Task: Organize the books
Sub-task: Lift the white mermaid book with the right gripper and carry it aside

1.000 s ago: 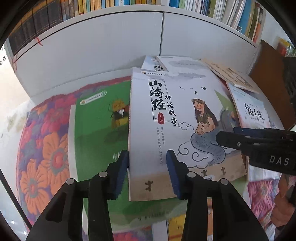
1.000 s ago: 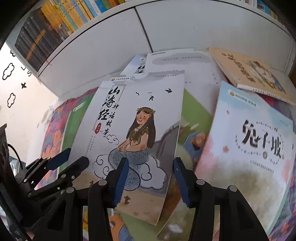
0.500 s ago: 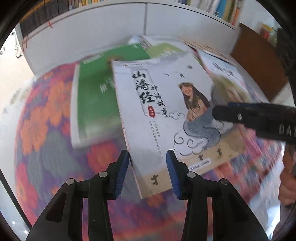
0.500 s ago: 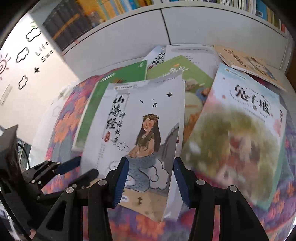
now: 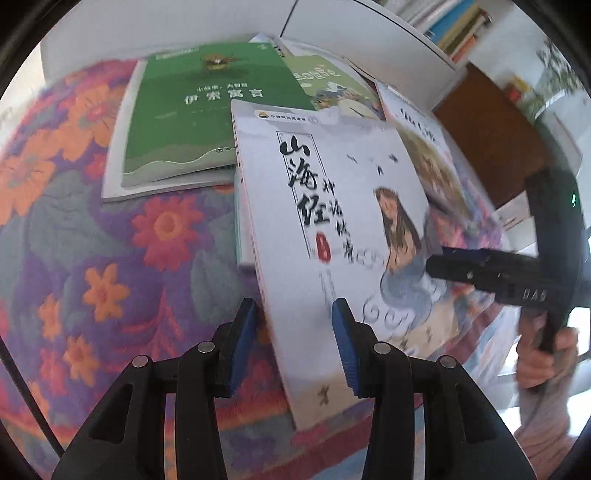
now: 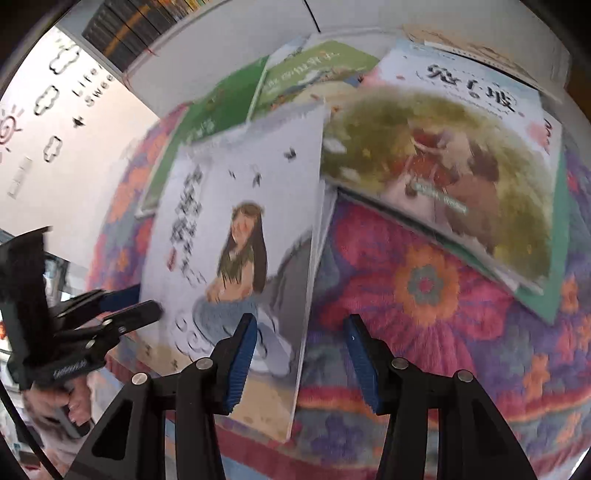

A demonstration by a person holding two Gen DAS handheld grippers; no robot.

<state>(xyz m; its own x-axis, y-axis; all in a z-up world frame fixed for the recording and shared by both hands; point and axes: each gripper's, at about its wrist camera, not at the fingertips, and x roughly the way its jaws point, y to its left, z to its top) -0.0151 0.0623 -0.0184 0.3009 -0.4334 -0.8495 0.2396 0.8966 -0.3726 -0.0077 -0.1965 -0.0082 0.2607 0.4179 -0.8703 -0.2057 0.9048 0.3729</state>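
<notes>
A white book with a long-haired figure on its cover (image 5: 332, 206) (image 6: 236, 206) hangs tilted over the floral cloth (image 5: 92, 240), carried between both grippers. My left gripper (image 5: 291, 343) straddles its lower left edge by the spine, right pad on the cover. My right gripper (image 6: 299, 354) straddles the lower right edge, left pad on the cover. Each gripper also shows in the other's view: the left gripper (image 6: 125, 306), the right gripper (image 5: 432, 264). A second layer of pages shows under the cover; I cannot tell whether it belongs to this book.
A dark green book (image 5: 207, 110) lies flat behind, a light green book (image 5: 332, 85) beside it. A pale book with an autumn picture (image 6: 443, 155) lies to the right on others. A white shelf unit (image 5: 351, 33) stands at the back, brown furniture (image 5: 491, 136) at the right.
Both grippers moved together away from the shelf, taking the white book off the green books. It now hangs over bare floral cloth, and both views have tipped further downward.
</notes>
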